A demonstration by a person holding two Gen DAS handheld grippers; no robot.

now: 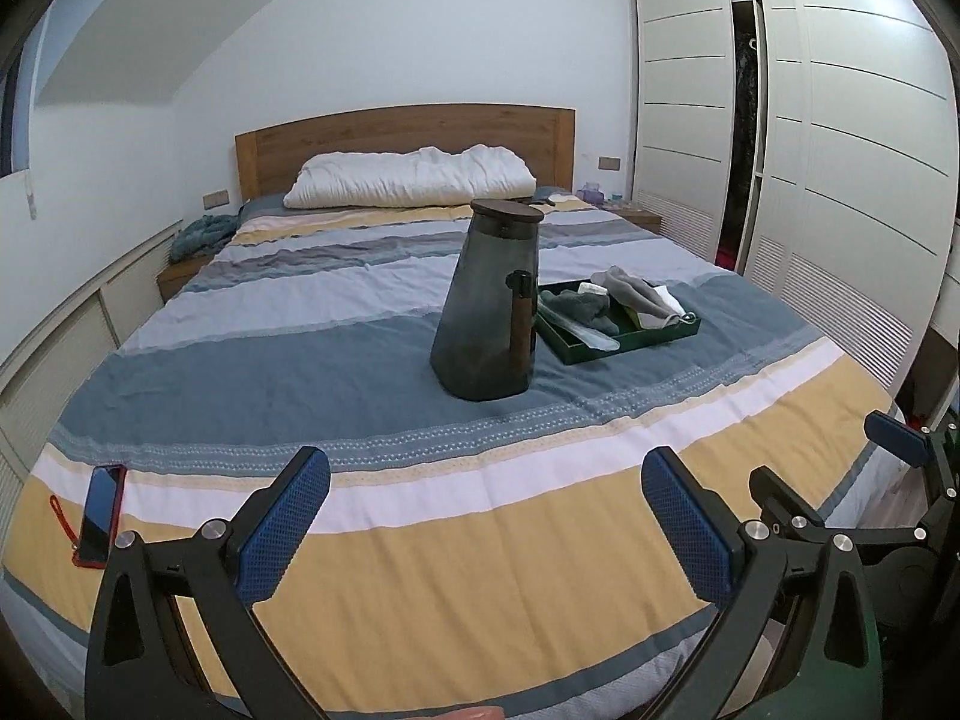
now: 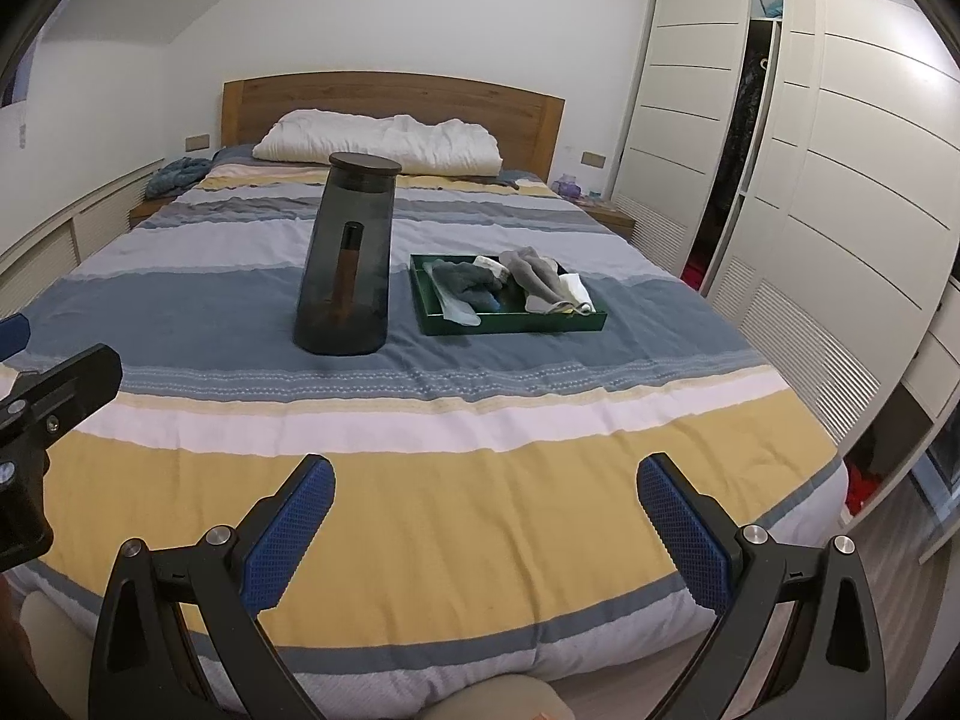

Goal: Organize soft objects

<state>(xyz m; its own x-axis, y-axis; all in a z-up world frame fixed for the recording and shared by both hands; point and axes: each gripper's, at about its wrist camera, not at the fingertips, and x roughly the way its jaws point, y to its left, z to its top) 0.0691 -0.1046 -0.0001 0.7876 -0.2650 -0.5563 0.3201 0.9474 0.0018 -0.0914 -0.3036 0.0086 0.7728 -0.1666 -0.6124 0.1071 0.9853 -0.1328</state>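
A green tray (image 1: 636,347) (image 2: 516,324) lies on the striped bed and holds several socks: dark grey ones (image 1: 576,305) (image 2: 468,279), light grey ones (image 1: 633,291) (image 2: 534,270) and white ones (image 2: 573,291). My left gripper (image 1: 486,510) is open and empty over the bed's foot. My right gripper (image 2: 486,510) is open and empty too, also over the foot of the bed. The right gripper's fingers also show at the right edge of the left wrist view (image 1: 897,438). Both grippers are well short of the tray.
A tall dark translucent jug (image 1: 489,306) (image 2: 348,258) stands left of the tray. A red phone (image 1: 99,513) lies at the bed's left foot. A white pillow (image 1: 414,177) (image 2: 384,141) lies by the headboard. A white wardrobe (image 1: 840,150) (image 2: 840,150), one door ajar, stands on the right.
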